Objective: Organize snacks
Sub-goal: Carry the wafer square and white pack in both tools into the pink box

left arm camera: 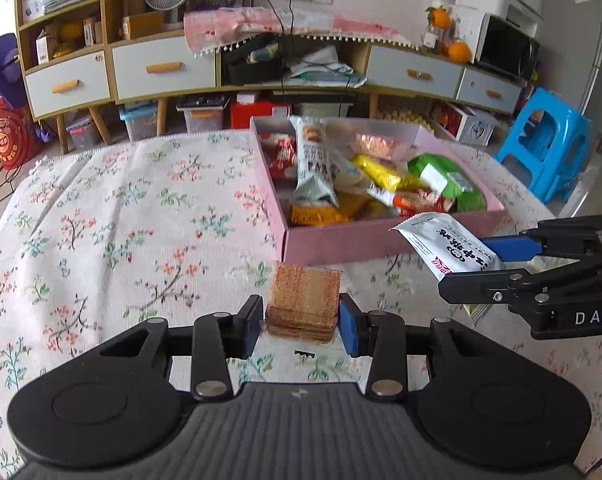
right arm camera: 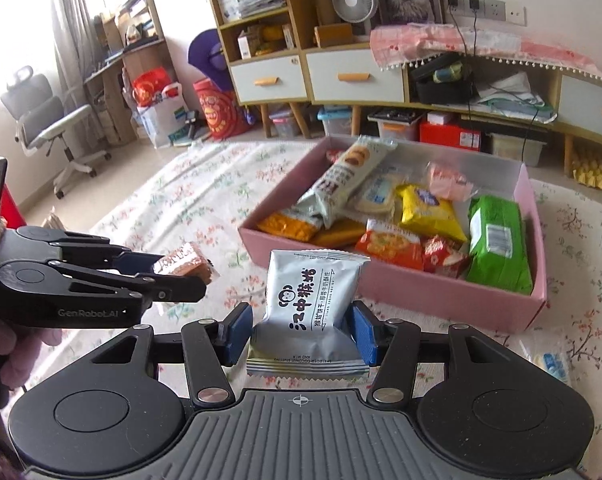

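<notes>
A pink box (left arm camera: 381, 240) (right arm camera: 441, 300) on the flowered cloth holds several snack packets. My left gripper (left arm camera: 299, 322) is shut on a brown wafer packet (left arm camera: 304, 304), held just in front of the box's near wall; it also shows in the right wrist view (right arm camera: 187, 266). My right gripper (right arm camera: 299, 330) is shut on a silver-white biscuit packet (right arm camera: 311, 304) with black characters, held before the box's near corner. In the left wrist view that packet (left arm camera: 449, 246) and gripper (left arm camera: 485, 268) are at the right, beside the box.
A flowered cloth (left arm camera: 121, 232) covers the table. A small clear packet (right arm camera: 553, 360) lies on the cloth at the right. A blue stool (left arm camera: 549, 144) stands past the table's right edge. Cabinets and storage boxes (left arm camera: 205, 116) line the far wall; an office chair (right arm camera: 45, 120) stands at the left.
</notes>
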A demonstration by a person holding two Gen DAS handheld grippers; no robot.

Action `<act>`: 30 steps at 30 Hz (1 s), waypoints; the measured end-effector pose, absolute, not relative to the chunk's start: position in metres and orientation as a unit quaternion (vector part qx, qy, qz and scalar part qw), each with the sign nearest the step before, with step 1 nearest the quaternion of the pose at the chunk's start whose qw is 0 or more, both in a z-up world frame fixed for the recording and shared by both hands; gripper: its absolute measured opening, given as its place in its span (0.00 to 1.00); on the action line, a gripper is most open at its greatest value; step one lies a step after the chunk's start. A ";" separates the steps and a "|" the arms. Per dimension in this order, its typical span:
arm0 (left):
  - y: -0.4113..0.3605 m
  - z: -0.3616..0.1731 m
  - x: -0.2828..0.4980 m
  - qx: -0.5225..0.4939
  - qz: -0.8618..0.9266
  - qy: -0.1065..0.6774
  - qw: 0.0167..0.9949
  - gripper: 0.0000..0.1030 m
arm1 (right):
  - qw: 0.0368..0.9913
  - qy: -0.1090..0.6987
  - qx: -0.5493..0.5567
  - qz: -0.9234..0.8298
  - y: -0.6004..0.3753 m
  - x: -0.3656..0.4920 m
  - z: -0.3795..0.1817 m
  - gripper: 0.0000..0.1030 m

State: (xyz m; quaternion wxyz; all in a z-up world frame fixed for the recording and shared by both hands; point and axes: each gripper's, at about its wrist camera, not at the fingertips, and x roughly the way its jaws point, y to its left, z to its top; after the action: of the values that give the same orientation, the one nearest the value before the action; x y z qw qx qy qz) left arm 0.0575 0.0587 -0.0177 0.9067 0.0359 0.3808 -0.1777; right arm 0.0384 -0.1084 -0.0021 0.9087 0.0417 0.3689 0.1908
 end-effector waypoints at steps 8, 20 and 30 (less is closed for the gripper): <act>0.042 -0.005 0.073 0.021 -0.174 0.358 0.917 0.36 | 0.921 0.348 0.061 0.162 -0.127 0.054 0.014 0.51; 0.010 -0.011 0.102 -0.009 -0.169 0.342 0.924 0.36 | 0.926 0.339 0.127 0.108 -0.166 0.094 0.009 0.51; 0.000 -0.021 0.111 -0.017 -0.157 0.342 0.926 0.36 | 0.922 0.350 0.149 0.073 -0.189 0.107 -0.009 0.51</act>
State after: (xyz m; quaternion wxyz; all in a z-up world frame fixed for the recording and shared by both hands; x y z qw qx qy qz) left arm 0.1105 0.0002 -0.0208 0.9265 -0.0166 0.3416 -0.1571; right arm 0.1067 -0.1890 -0.0086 0.9220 0.1487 0.3501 0.0726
